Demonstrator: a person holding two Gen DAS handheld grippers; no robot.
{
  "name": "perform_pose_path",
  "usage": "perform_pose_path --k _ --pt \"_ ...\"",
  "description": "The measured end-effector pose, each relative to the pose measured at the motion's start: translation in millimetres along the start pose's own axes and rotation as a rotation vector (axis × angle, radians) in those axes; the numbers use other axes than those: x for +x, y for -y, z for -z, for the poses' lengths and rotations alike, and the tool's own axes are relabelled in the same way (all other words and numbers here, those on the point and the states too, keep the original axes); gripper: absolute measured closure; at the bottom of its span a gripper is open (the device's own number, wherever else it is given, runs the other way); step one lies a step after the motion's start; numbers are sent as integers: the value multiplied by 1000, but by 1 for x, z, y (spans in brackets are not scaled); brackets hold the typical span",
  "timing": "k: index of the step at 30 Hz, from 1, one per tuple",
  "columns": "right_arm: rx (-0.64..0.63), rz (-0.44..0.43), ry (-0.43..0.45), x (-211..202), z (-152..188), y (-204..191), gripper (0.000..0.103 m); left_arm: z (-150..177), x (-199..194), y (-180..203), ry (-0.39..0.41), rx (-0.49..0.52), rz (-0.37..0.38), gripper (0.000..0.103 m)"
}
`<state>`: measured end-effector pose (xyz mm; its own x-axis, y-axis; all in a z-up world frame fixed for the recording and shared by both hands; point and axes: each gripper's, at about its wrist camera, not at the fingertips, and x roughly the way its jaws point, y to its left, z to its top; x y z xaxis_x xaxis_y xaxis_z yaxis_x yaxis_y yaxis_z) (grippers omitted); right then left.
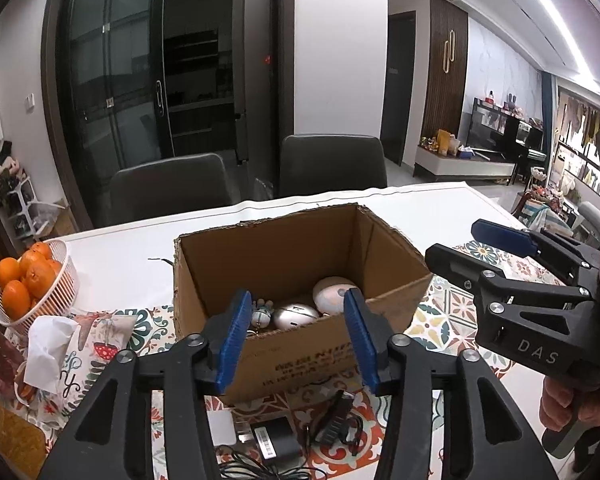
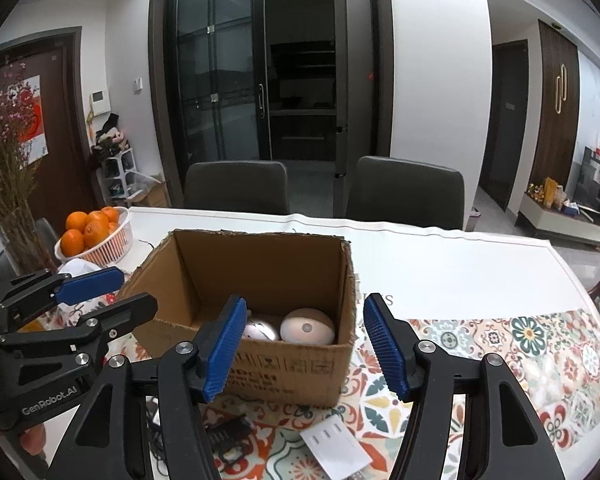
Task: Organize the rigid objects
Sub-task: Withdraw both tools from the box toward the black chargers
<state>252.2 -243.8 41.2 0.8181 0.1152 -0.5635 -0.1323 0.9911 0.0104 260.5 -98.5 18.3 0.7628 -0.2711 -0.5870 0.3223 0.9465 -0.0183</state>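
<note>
Left wrist view: my left gripper (image 1: 296, 340) stands parted with nothing between the blue pads, hovering at the near wall of the cardboard box (image 1: 284, 356) at frame centre. My right gripper (image 2: 306, 340) is likewise released and empty, aimed at the same box; each shows at the other view's edge.

Already inside the box, low against the near wall, lie a white egg-shaped device (image 1: 334, 295), a silver oval one (image 1: 296, 317) and a small figurine keychain (image 1: 262, 312).

Left to sort, I judge, are the things at the bottom of the frame, on the patterned cloth (image 1: 440, 312) in front of the box: a black power adapter (image 1: 274, 438) with its cord, a black comb-like piece (image 1: 336, 416) and a white flat card (image 2: 336, 446).

To do this well I would dip one gripper at a time, take the adapter by its rigid body, not the cord, and lift clear of the box rim before letting go. The basket of oranges (image 1: 26, 284) at the left stays out of it.
</note>
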Motion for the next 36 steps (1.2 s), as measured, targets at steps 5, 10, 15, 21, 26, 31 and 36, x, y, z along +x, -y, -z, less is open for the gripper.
perform_pose_path --k 5,10,15,21,26,31,36 --pt "-7 9 15 -14 8 1 31 10 -10 7 6 16 4 44" --pt "-22 23 30 -24 18 0 22 22 -17 13 8 33 -10 33" --pt "-25 27 22 -28 29 0 20 36 -19 19 -6 40 -16 24" --pt "-33 41 2 -30 45 1 19 50 -16 24 -35 61 -24 18" --pt "-34 46 -24 -27 59 4 18 62 -12 31 -69 83 -21 18" --pt "-30 41 -52 -21 69 9 18 72 -5 33 -104 93 -16 18" --pt "-26 30 -84 -12 82 12 18 81 3 37 -136 108 -4 18"
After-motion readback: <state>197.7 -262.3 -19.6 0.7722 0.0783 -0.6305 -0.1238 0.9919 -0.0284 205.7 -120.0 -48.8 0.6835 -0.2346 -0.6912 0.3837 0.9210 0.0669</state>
